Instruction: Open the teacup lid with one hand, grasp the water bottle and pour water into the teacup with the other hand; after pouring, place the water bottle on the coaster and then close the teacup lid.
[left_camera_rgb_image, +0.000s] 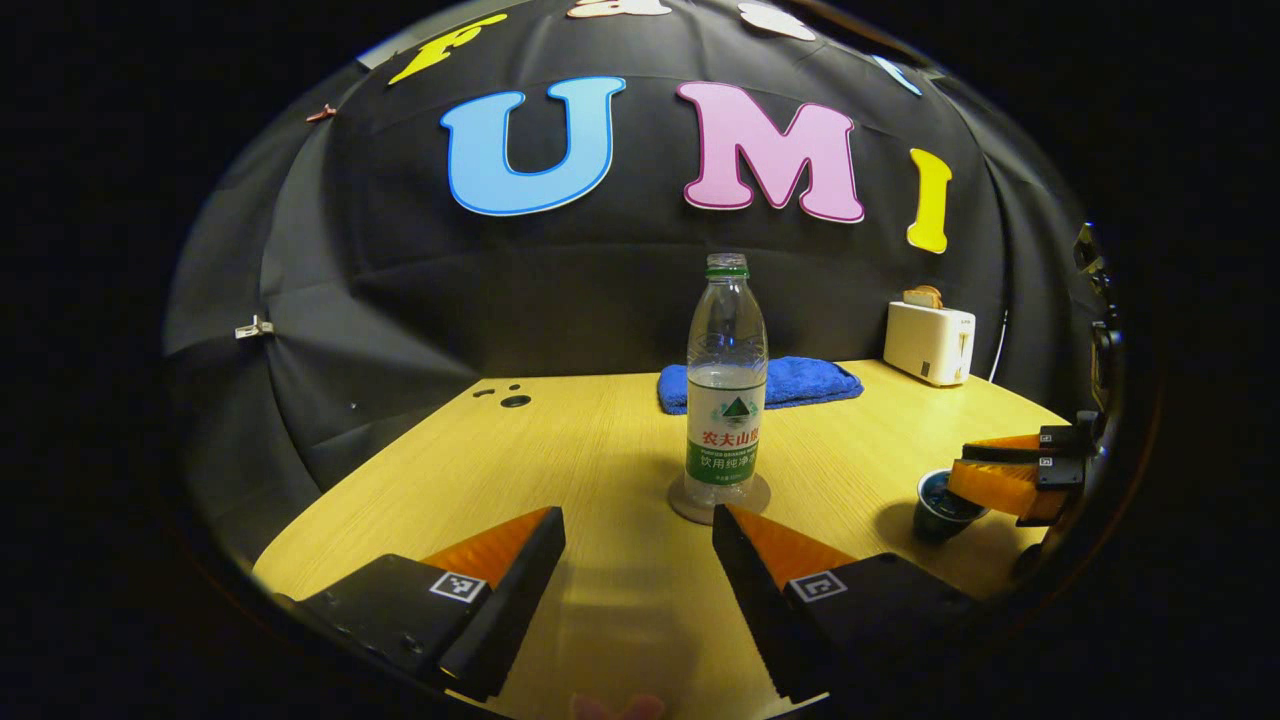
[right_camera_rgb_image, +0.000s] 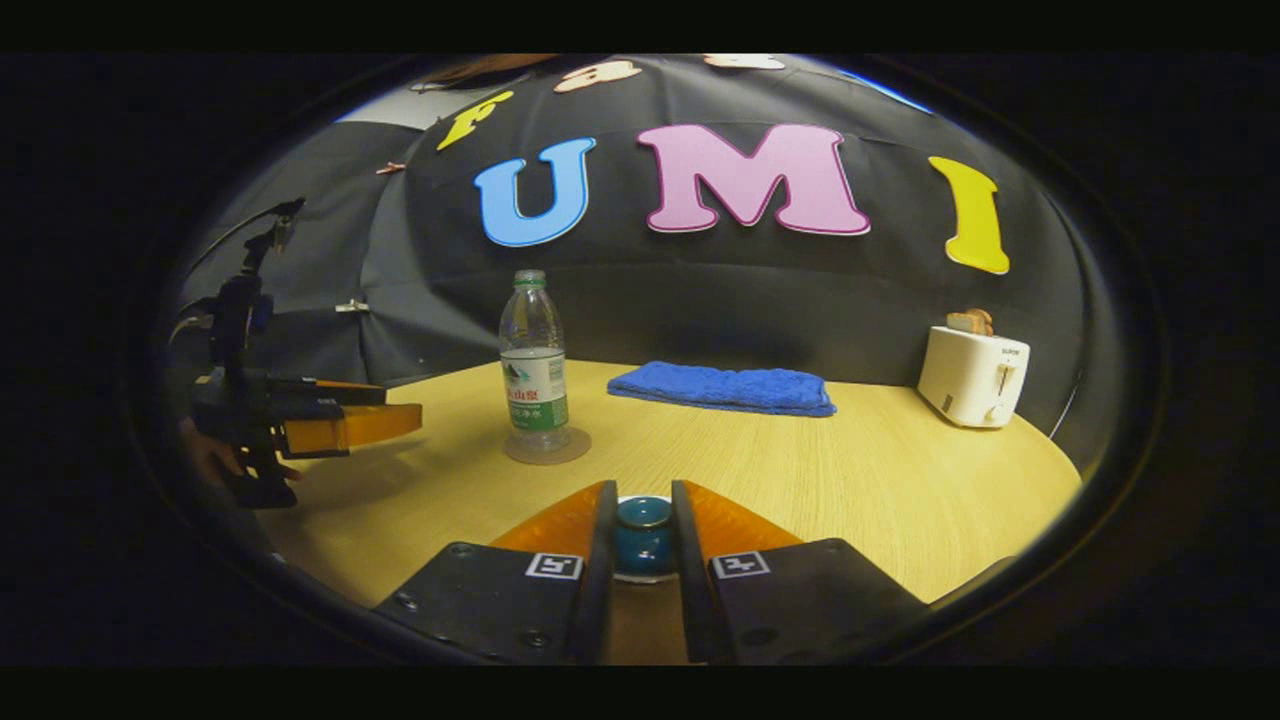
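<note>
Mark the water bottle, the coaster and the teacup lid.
water bottle (left_camera_rgb_image: 724, 440): left gripper view, label.
coaster (left_camera_rgb_image: 683, 503): left gripper view, left rim.
teacup lid (right_camera_rgb_image: 642, 525): right gripper view, knob between the right tool's fingers.

One water bottle, one teacup, one coaster, one towel, one toaster.

The left gripper is staying low over the table with its two fingers spread wide apart, and nothing is sitting between them. In the right gripper view it is showing far off at the side, and a hand is holding it from behind. The right gripper is reaching down with its fingers pulled in close, both pressing on the lid knob of the teacup from either side.
</note>
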